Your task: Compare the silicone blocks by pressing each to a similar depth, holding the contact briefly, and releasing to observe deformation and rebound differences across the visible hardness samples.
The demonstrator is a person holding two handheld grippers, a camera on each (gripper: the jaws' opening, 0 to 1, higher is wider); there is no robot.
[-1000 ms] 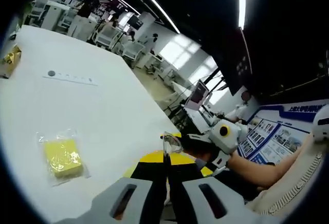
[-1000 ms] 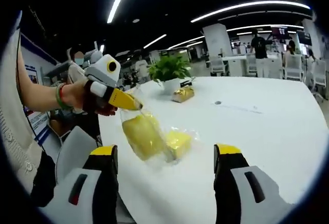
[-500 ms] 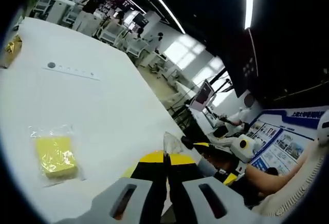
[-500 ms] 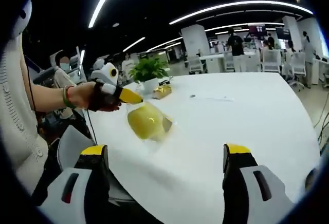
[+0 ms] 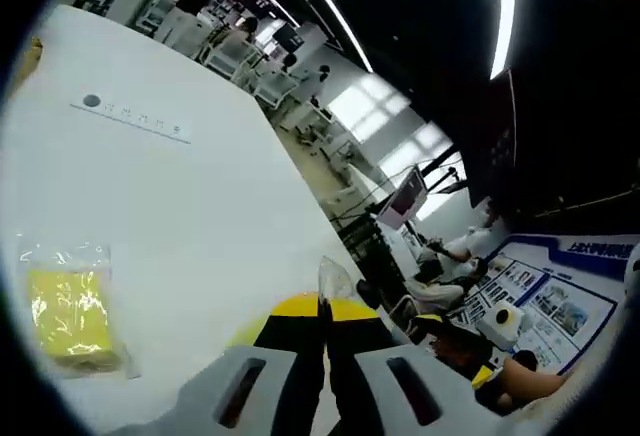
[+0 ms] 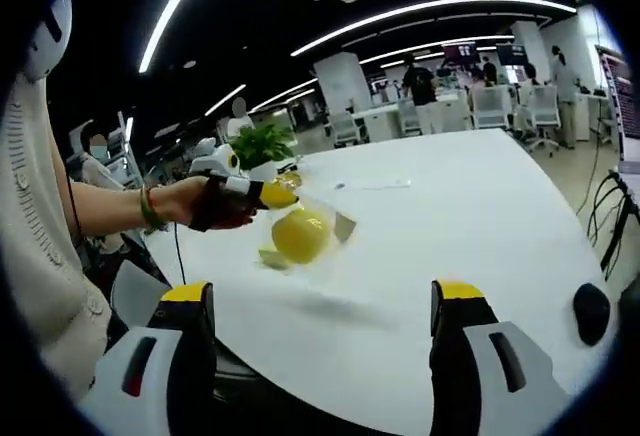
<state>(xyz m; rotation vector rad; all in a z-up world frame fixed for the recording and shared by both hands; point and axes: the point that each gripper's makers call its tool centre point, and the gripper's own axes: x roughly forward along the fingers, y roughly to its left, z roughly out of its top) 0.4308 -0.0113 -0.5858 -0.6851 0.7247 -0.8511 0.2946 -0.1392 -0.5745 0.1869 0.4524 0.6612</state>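
My left gripper (image 5: 322, 318) has its jaws pressed together on the top edge of a clear bag (image 5: 333, 278), and in the right gripper view I see that gripper (image 6: 283, 194) holding the bag (image 6: 318, 228) in the air above the white table (image 6: 470, 216), a yellow silicone block (image 6: 300, 235) hanging inside it. A second bagged yellow block (image 5: 66, 317) lies flat on the table (image 5: 190, 206), well to one side. My right gripper (image 6: 320, 301) stands wide open, nothing between its jaws. A potted plant (image 6: 260, 146) sits beyond the hand (image 6: 215, 203).
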